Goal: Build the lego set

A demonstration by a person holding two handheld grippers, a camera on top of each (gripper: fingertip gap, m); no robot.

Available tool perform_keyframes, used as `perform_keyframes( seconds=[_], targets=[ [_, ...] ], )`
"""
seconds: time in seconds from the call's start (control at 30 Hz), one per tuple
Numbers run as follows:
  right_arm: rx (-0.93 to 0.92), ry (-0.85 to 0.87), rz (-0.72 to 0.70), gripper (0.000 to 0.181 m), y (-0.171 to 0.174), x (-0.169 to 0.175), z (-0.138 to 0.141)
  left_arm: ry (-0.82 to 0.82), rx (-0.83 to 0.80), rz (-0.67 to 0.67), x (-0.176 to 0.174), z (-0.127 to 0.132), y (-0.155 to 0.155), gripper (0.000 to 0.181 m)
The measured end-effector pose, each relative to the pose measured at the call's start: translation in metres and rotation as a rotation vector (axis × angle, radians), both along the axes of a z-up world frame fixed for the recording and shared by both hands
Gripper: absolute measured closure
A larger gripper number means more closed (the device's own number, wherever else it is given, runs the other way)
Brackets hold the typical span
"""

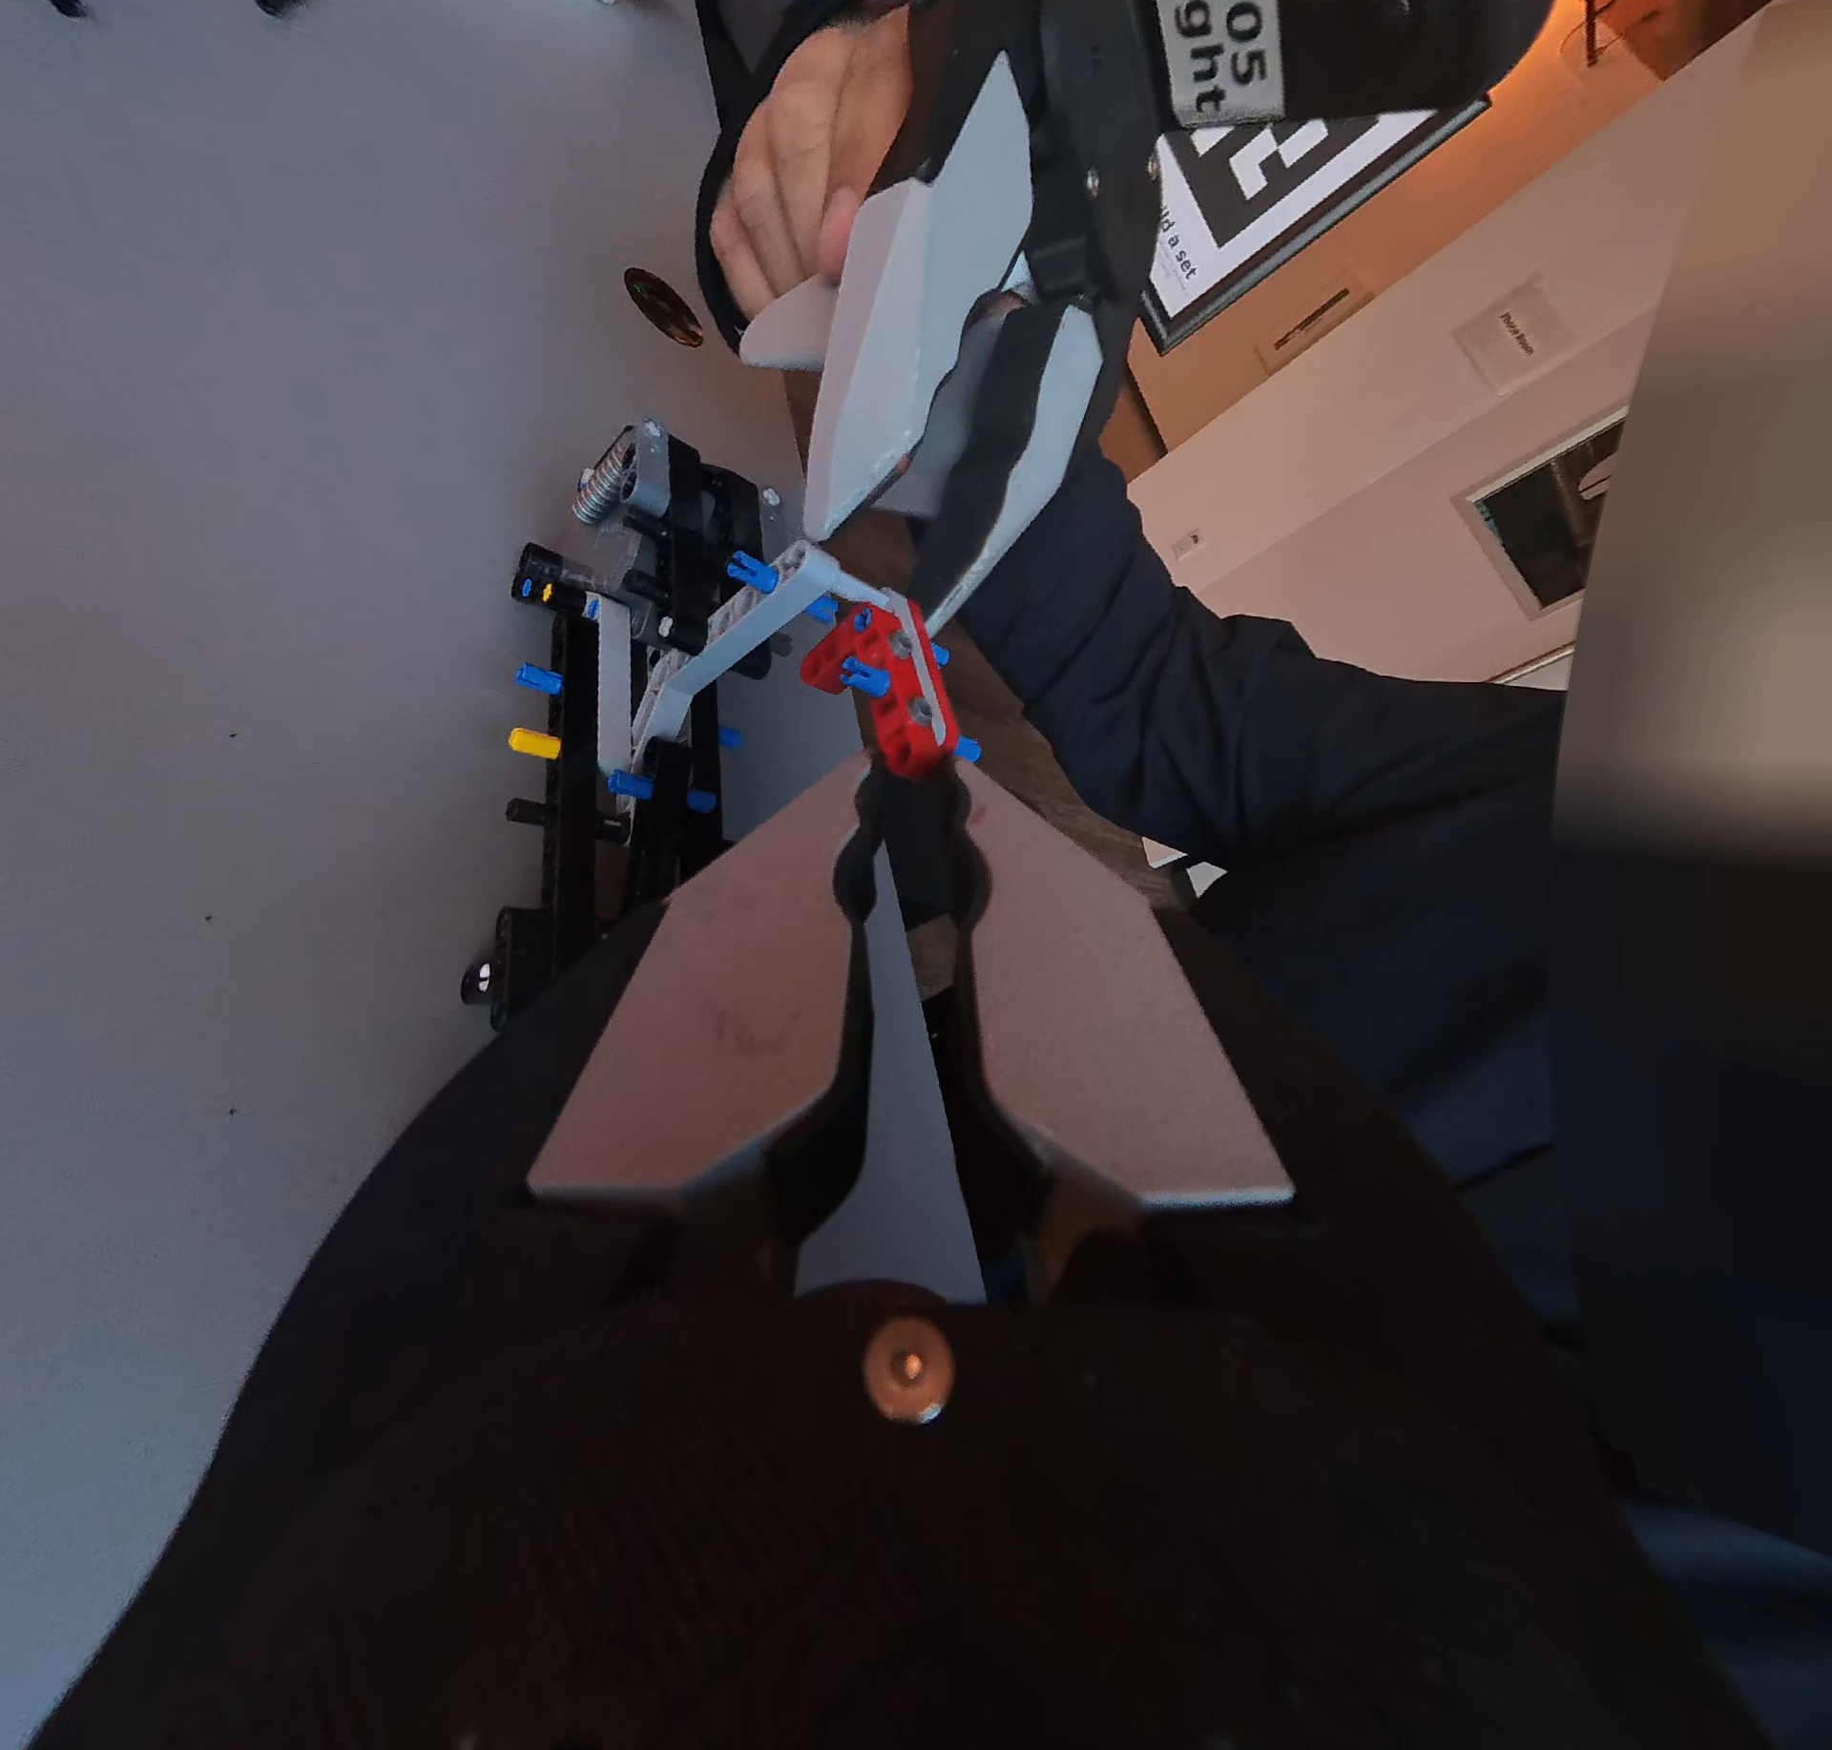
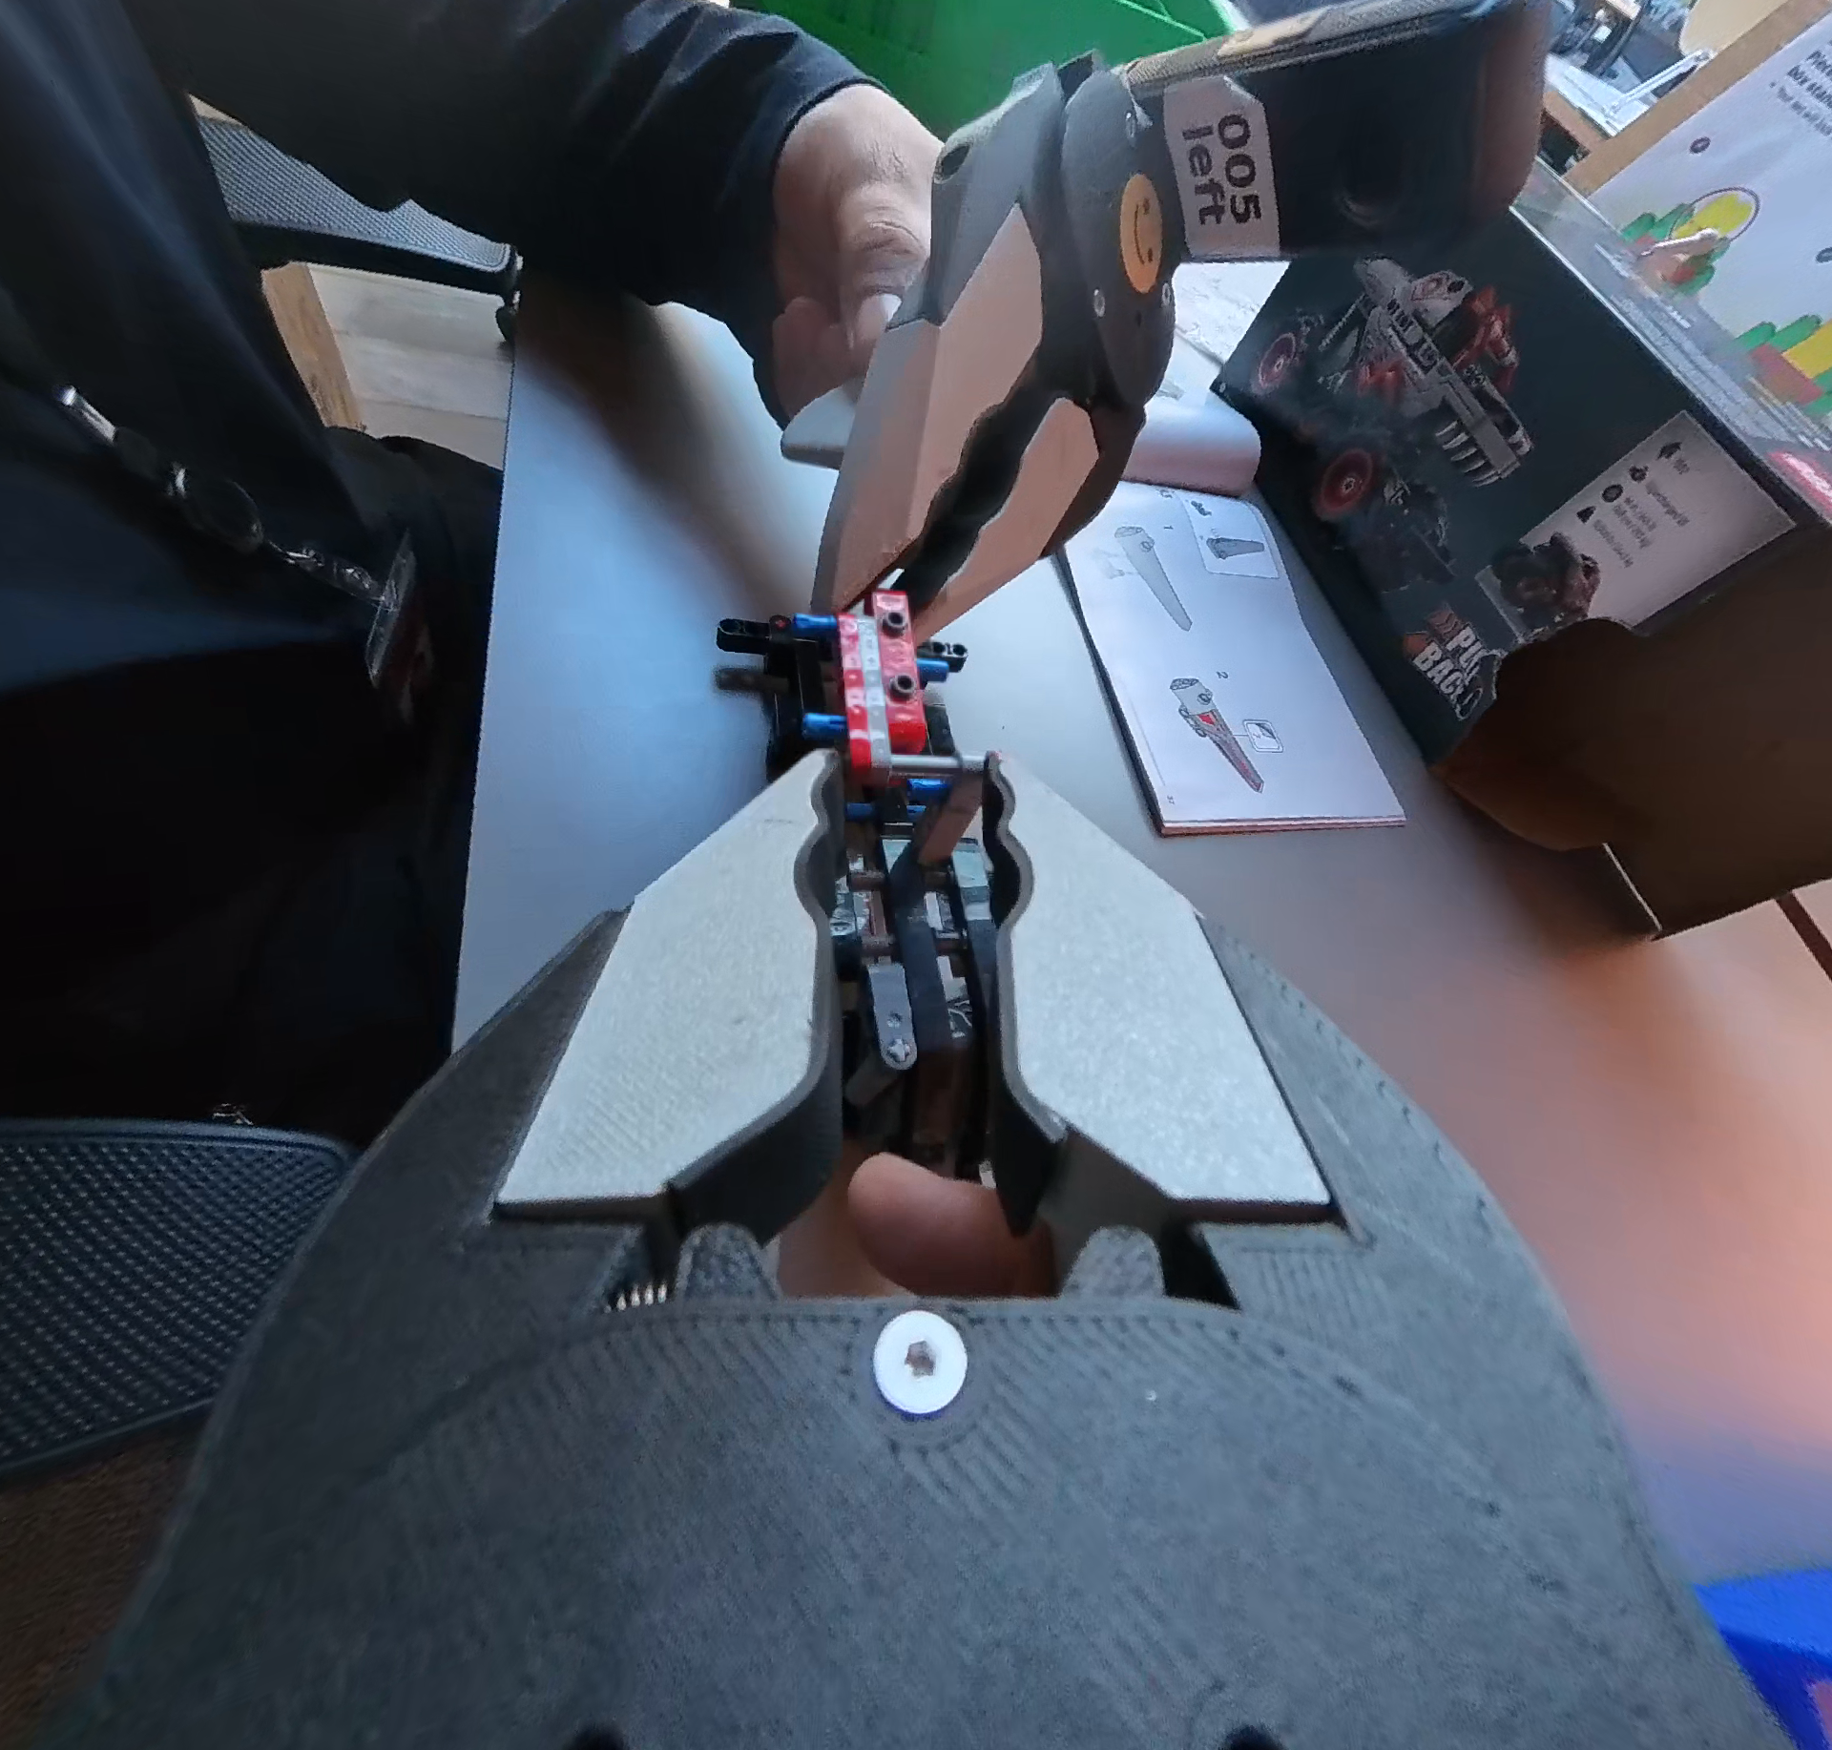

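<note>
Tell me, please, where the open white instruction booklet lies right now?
In the right wrist view, the open white instruction booklet lies flat on the grey table, right of the left gripper, beside the dark cardboard box.

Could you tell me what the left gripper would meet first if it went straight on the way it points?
The red piece at the left gripper fingertips; beyond it, probably the right gripper.

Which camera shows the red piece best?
The left wrist view shows the red piece best: its flat face with holes and blue pins is turned toward the camera, with the left gripper closed on its end. The right wrist view shows it edge-on, smaller, beside the right gripper.
</note>
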State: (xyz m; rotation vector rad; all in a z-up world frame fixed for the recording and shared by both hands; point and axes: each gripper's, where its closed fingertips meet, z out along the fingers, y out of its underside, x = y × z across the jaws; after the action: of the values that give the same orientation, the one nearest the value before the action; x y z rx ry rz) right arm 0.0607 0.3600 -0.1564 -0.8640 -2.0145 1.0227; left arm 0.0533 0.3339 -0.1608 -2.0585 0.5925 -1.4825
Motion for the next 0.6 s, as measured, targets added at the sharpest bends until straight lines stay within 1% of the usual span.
perform_keyframes(
  seconds=[0.6],
  targets=[
    [-0.025, -0.049, 0.039, 0.155, 0.0021, -0.0032, -0.0004, 0.004, 0.004, 0.008, -0.0027, 0.0002, 0.0013, 0.175]
  ],
)
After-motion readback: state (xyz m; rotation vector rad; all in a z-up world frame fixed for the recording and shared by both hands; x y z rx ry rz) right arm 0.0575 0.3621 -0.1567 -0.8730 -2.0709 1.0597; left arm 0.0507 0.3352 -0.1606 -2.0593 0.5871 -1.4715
